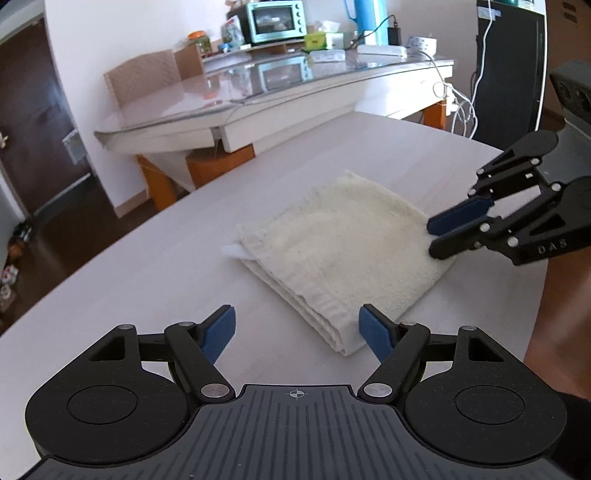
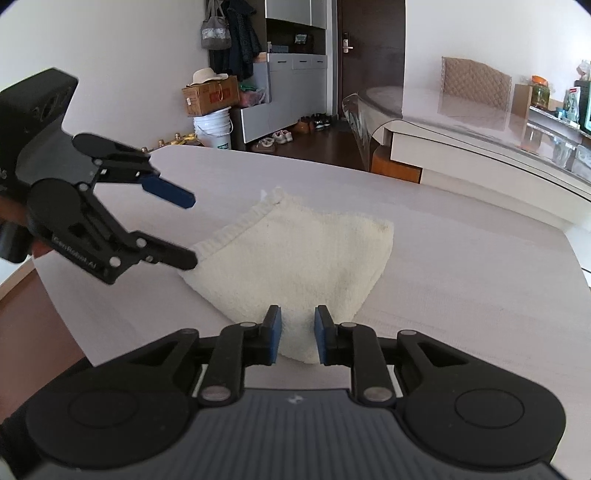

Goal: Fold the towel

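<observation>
Towel (image 1: 340, 254), cream and already folded into a thick pad of several layers, lies flat on the pale worktop (image 1: 147, 266). In the left wrist view the left gripper (image 1: 297, 326) hangs just short of the towel's near corner with its blue-padded fingers (image 1: 221, 332) spread wide; nothing sits between them but bare worktop and the tip of that corner, and neither pad touches the cloth. At the right edge of this view the right gripper (image 1: 430, 236) reaches in from the side, its two fingers stacked one above the other with a narrow gap, tips at the towel's right edge. Whether the lower tip rests on the cloth I cannot tell here. Behind stands a glass-topped table (image 1: 258, 96) bearing a small mint-green oven (image 1: 275, 20).

In the right wrist view the right gripper (image 2: 297, 332) has its fingers (image 2: 274, 332) a little apart, a corner of the towel (image 2: 295, 266) lying in the gap; the pads stand clear of the cloth on both sides and do not pinch it. The left gripper (image 2: 194, 230) shows at the left, fingers wide apart, the lower tip just at the towel's ribbed hem.
</observation>
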`<state>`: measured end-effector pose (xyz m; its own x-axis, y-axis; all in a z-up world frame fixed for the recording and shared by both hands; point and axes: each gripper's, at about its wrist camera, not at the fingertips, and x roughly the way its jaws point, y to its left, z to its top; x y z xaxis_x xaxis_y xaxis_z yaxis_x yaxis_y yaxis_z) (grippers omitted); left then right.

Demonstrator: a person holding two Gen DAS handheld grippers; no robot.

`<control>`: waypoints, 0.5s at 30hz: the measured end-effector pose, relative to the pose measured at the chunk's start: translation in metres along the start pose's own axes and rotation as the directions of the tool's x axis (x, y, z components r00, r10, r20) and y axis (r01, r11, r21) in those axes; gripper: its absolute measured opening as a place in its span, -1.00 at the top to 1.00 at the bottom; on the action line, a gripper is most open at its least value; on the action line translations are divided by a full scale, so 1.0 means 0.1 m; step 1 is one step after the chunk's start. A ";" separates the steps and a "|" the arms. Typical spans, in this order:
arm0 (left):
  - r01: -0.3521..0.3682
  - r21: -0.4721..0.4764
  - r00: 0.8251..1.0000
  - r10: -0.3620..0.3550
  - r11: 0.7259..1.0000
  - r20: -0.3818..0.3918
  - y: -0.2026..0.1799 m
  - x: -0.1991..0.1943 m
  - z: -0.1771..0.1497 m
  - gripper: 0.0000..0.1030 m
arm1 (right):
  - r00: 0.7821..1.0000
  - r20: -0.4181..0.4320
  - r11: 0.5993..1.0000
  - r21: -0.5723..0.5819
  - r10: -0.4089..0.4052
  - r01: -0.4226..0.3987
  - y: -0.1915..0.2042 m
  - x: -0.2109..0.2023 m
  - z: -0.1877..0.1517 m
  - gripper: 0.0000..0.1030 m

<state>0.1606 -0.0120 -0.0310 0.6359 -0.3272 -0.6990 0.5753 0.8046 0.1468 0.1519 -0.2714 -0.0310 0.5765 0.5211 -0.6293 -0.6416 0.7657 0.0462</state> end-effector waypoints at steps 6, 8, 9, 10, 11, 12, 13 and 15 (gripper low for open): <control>-0.004 -0.018 1.000 0.003 1.000 -0.010 -0.08 0.03 -0.08 -0.53 | 1.000 -0.003 1.000 -0.023 -0.008 0.008 -0.02 0.04 0.01 0.58; 0.005 -0.062 1.000 -0.004 0.998 0.006 -0.04 0.00 -0.08 -0.53 | 1.000 0.004 1.000 -0.014 -0.009 0.009 -0.02 0.01 0.02 0.55; 0.009 -0.082 1.000 -0.007 0.997 0.016 -0.02 -0.03 -0.07 -0.53 | 1.000 0.011 1.000 -0.010 -0.012 0.012 -0.02 -0.01 0.01 0.53; 0.007 -0.098 1.000 -0.005 0.995 0.025 0.00 -0.05 -0.06 -0.53 | 1.000 0.017 1.000 -0.006 -0.015 0.015 -0.02 -0.03 0.01 0.52; 0.001 -0.121 0.999 0.004 0.993 0.040 0.03 -0.08 -0.05 -0.53 | 1.000 0.023 1.000 -0.004 -0.016 0.016 -0.01 -0.06 0.01 0.52; -0.008 -0.138 0.999 0.015 0.990 0.051 0.05 -0.10 -0.04 -0.53 | 1.000 0.026 1.000 -0.003 -0.016 0.017 0.00 -0.07 0.01 0.51; -0.017 -0.149 0.998 0.025 0.989 0.053 0.06 -0.10 -0.03 -0.53 | 0.999 0.029 1.000 -0.003 -0.018 0.018 0.00 -0.09 0.00 0.50; -0.049 -0.169 0.997 0.058 0.984 0.044 0.08 -0.06 -0.01 -0.53 | 0.999 0.032 1.000 -0.005 -0.020 0.020 0.02 -0.10 -0.01 0.45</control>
<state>0.1610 -0.0030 -0.0257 0.6902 -0.3021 -0.6576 0.4478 0.8921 0.0603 0.1441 -0.2751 -0.0252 0.6049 0.5178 -0.6050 -0.6324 0.7741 0.0302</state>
